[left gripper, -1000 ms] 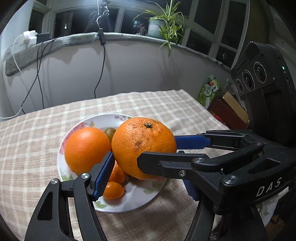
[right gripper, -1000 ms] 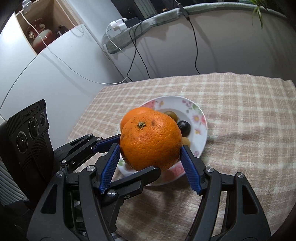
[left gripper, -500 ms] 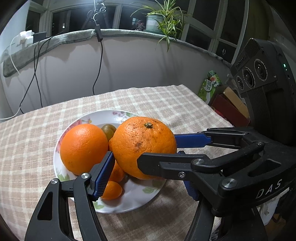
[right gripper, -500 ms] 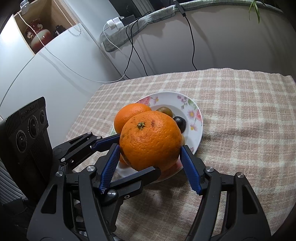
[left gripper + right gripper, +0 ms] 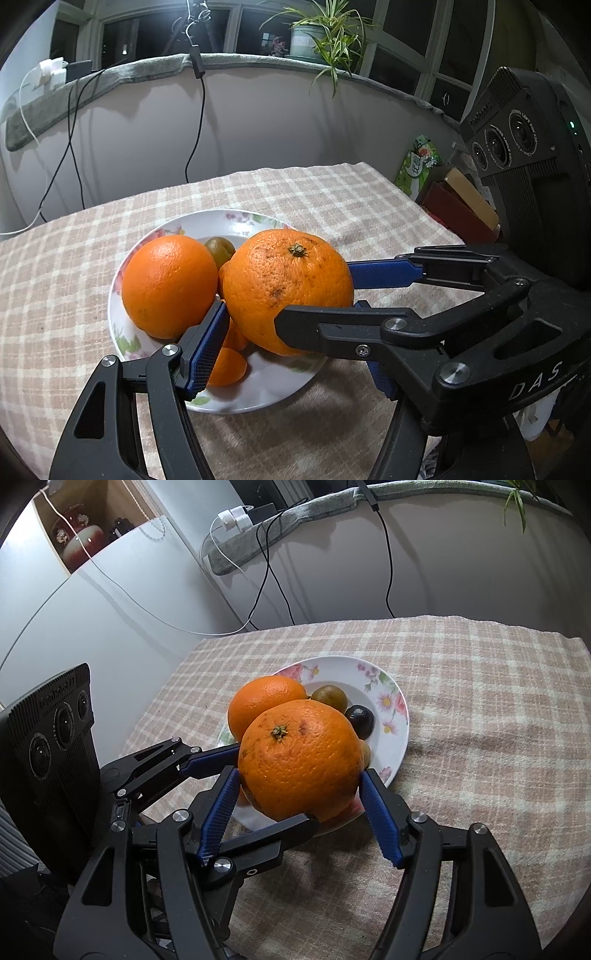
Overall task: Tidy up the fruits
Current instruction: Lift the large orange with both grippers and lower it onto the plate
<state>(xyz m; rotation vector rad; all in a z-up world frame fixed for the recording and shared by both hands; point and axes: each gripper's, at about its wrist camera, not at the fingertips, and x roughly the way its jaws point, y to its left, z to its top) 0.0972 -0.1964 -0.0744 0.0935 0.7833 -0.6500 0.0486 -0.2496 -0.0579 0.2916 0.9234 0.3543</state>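
Both grippers are shut on one large orange (image 5: 288, 288), held crosswise just above the near side of a floral white plate (image 5: 236, 398). My left gripper (image 5: 291, 343) pinches it from one side pair, my right gripper (image 5: 299, 801) from the other; the orange (image 5: 299, 760) fills the right wrist view's centre. On the plate (image 5: 395, 731) lie a second orange (image 5: 170, 288), a green-brown small fruit (image 5: 219, 249), a dark fruit (image 5: 360, 716) and small orange fruits (image 5: 225, 369), partly hidden under the held orange.
The plate sits on a checked beige tablecloth (image 5: 332, 192). Behind it is a low wall with hanging cables (image 5: 195, 110) and a potted plant (image 5: 317, 40). Boxes and a green packet (image 5: 417, 162) stand off the table's right edge. A white cabinet (image 5: 74, 620) is to the left.
Both grippers with the orange have sunk slightly toward the plate and moved a little over it; the plate sits higher and closer in both views. The grip is unchanged.
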